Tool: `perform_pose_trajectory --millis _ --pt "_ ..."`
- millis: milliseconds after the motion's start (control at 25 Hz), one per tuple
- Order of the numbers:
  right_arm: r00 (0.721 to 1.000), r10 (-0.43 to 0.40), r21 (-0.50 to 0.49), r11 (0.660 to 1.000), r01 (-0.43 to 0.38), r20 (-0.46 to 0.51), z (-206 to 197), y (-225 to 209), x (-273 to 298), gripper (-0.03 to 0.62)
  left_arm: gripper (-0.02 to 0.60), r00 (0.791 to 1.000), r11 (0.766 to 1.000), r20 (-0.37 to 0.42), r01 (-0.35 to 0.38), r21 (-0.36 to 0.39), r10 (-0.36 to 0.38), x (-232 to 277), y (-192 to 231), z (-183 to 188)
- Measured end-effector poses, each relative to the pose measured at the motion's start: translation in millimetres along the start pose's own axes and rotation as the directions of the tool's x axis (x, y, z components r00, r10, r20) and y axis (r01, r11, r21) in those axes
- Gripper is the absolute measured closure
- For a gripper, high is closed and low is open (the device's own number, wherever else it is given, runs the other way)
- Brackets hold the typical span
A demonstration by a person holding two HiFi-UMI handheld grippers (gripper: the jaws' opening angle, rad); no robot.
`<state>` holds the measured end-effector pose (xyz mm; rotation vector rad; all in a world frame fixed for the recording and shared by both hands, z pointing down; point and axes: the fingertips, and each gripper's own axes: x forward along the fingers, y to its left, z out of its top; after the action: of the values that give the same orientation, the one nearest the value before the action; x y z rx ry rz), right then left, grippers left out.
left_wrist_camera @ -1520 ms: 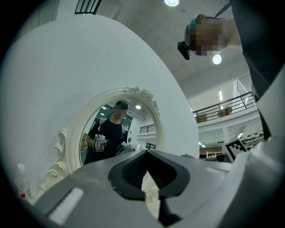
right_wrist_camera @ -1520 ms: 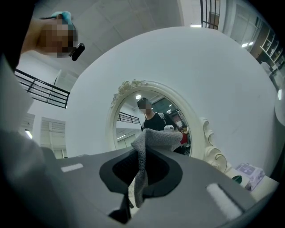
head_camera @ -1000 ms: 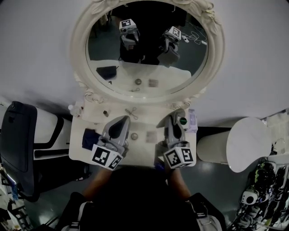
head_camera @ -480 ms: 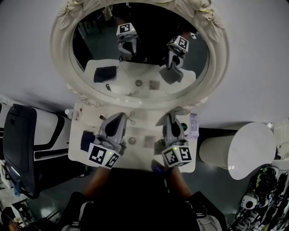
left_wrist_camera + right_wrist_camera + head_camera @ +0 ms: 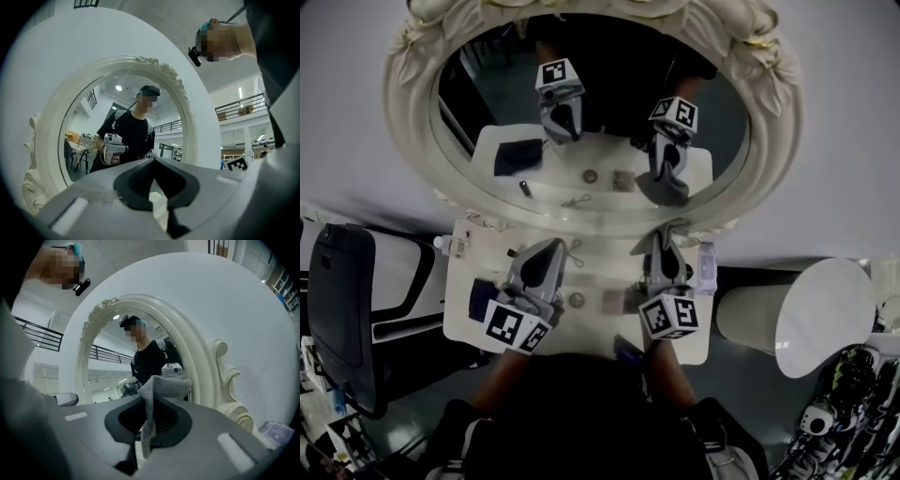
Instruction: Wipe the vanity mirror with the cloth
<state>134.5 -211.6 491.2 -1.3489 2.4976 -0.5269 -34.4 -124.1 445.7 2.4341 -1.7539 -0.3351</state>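
Wall (image 5: 834, 112) is backing the oval mirror (image 5: 609, 141) in its carved cream frame, and the mirror is rising from the rear edge of the white tabletop (image 5: 598, 267). A black chair (image 5: 342, 300) is standing left of the tabletop, and a round white stool, or something like it (image 5: 811, 305), is standing to the right.

The person is holding both tools low over the tabletop and aiming them at the mirror. The left hand-held gripper (image 5: 551, 251) is sitting clenched with nothing between its jaws. The right hand-held gripper (image 5: 667, 242) is grasping the grey cloth (image 5: 166, 386): a fold is sticking up past the tips and a strip is hanging below. The cloth is sitting just in front of the lower frame, right of centre, and apparently not yet on the glass.

The pinch is looking narrow, so dragging across the glass could be pulling the cloth free. If the fold is bending aside, bare jaw tips could be scraping the mirror. The carving could be snagging the weave. A low sweep could be knocking the box (image 5: 705, 262) just beside the right tool.

Counting: one mirror, one tabletop, one chair, one stool, two hand-held grippers, one cloth. About six small things are lying on the tabletop, the box among them.
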Motion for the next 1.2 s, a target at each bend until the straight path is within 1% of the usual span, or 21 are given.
perform_pose_trajectory --millis 240,400,520,840,1200 --pt "0.999 -0.038 -0.002 0.999 0.038 -0.010 -17.5 -20.1 15.2 0.577 0.580 1.000 1.000 -0.012 0.011 -0.022 -0.011 7.1 13.9 -15.0" --pt "0.999 -0.039 -0.001 0.999 0.039 -0.016 -13.0 -24.6 36.5 0.577 0.580 1.000 0.999 -0.016 0.009 -0.034 -0.009 27.4 27.8 -10.5" --pt "1.000 -0.031 0.004 1.000 0.031 -0.002 -8.2 -23.8 44.6 0.577 0.580 1.000 0.999 -0.016 0.011 -0.044 -0.012 37.0 33.7 -8.6" --pt "0.998 -0.044 0.022 0.999 0.043 0.034 -2.8 -24.5 43.7 0.577 0.580 1.000 0.998 -0.022 0.017 -0.063 -0.019 40.6 36.1 -10.9" --pt "0.999 -0.047 0.011 0.999 0.047 0.022 -1.1 -19.3 43.4 0.577 0.580 0.999 0.996 -0.022 0.031 -0.078 -0.033 38.6 32.9 -9.5"
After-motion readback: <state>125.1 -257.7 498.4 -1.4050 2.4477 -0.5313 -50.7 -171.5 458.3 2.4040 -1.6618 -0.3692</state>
